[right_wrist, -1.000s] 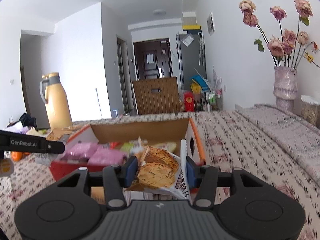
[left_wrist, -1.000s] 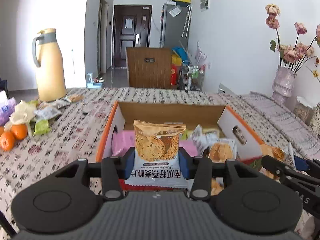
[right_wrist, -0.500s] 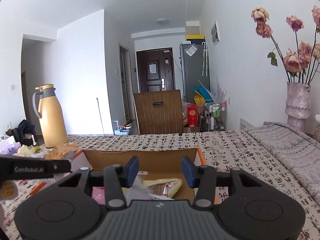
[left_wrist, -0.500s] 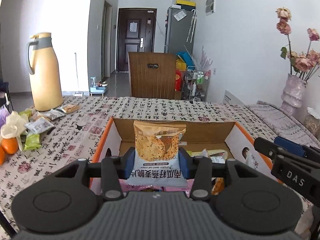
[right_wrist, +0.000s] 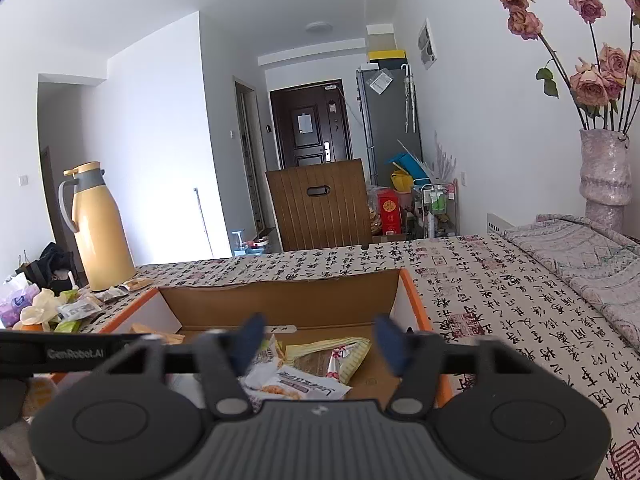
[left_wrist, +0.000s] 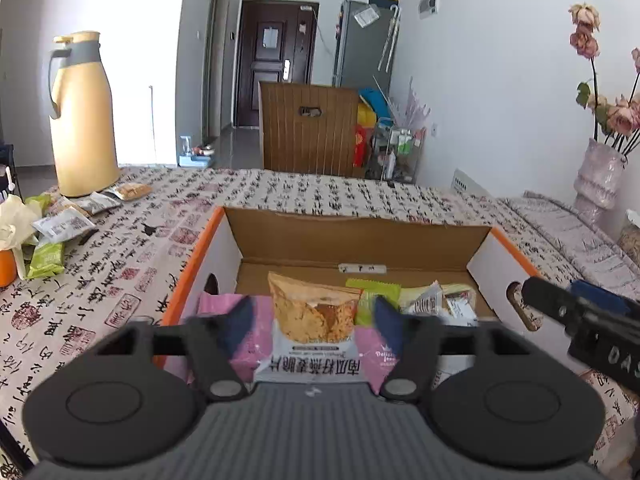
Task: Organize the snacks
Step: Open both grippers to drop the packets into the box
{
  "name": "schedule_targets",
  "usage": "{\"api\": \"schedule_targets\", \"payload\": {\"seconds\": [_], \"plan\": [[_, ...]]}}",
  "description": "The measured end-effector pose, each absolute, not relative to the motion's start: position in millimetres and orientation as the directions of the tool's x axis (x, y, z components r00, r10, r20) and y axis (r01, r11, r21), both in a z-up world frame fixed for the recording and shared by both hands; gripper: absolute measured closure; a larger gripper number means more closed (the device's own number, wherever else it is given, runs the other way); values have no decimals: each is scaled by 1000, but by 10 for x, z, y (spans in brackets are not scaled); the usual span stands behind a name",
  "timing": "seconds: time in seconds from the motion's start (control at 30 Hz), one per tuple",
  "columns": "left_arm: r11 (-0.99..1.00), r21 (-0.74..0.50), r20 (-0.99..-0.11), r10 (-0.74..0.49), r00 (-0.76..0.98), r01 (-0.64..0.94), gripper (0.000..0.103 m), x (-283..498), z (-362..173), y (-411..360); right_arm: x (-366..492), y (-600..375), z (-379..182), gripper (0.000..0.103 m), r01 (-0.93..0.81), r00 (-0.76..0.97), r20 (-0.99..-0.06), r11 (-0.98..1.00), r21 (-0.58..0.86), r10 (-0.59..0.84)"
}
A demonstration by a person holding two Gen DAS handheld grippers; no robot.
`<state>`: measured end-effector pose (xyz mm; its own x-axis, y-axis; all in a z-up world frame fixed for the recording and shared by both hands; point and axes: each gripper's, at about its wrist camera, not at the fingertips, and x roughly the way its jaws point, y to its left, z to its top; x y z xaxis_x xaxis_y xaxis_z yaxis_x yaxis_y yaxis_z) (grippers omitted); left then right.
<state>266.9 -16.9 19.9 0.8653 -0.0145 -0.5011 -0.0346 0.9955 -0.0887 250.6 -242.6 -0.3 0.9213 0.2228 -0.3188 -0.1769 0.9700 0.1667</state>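
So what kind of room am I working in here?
Most likely a home dining or living area: a cloth-covered table, a dark entry door with a tall fridge beside it, and a vase of dried roses.

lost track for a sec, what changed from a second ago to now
Both grippers let go over the cardboard box. The left gripper is opening, its orange crisp packet dropping free. The right gripper, emptied earlier, is opening wider. The yellow thermos stayed put.
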Motion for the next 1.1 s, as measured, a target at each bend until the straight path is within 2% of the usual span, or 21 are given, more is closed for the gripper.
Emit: {"api": "schedule_targets", "payload": {"seconds": [0.03,0.07,0.1,0.13,0.17,1.1], "plan": [[996,-83,-488,-4,873,-42,14,2647,210,-171,2498,-2422,-1,15,-173,923,-316,971,165,218],[996,-83,-476,-3,879,-42,10,2626,226,-172,2488,-2425,1,12,-169,926,-311,972,165,213],[995,-88,-469,-7,883,-38,0,2609,239,-171,2488,-2434,4,8,-166,928,-308,972,167,211],[995,-92,-461,-5,888,-43,0,2599,248,-170,2485,-2445,3,1,-161,929,-305,972,173,208],[994,-91,-455,6,891,-53,0,2588,254,-169,2486,-2461,5,0,-156,931,-304,972,178,205],[995,-84,-448,9,894,-52,0,2500,356,-196,2442,-2476,59,0,-141,933,-306,976,169,188]]}}
